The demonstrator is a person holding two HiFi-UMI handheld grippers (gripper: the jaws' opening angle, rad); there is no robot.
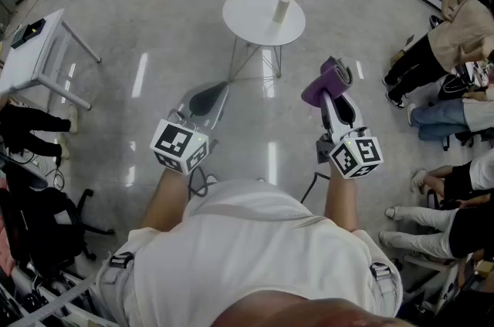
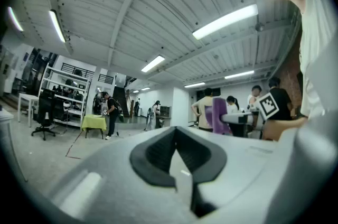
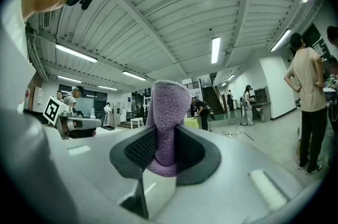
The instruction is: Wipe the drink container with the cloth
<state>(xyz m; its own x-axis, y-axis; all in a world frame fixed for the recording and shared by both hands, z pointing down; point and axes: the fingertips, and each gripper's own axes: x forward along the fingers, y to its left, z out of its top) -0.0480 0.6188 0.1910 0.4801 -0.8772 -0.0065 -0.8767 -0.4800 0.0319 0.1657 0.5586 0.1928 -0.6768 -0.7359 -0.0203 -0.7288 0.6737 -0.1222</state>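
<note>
Straight ahead at 12 o'clock, on the round white table (image 1: 247, 17), stands the bottle (image 1: 282, 8). It's upright, at abt 2 o'clock on the table top. It's well apart from both my grippers, so I think no wiping has begun.

My right gripper (image 3: 165, 149) is at abt 1 o'clock from me & is clamped on the purple cloth (image 3: 166, 112). The cloth sticks up out of the jaws in a thick fold. My left gripper (image 2: 178, 149) is at abt 11 o'clock, jaws pressed together w/ nothing between them.

What could go wrong:
- The bottle is tall & thin & nothing holds it. If I rub it w/ the cloth only, the push could tip it. Then it could roll off, b/c the table is small.
- The left gripper's jaws are together. If I reach for the bottle like that, I'd bump it, not grab it. They need to open first.
- Only the low part of the cloth is pinched. Hard rubbing could pull it out & drop it on the floor.
- Most of the cloth is a loose lump at the tip, so the hard jaws could hit the bottle before the soft part does.
</note>
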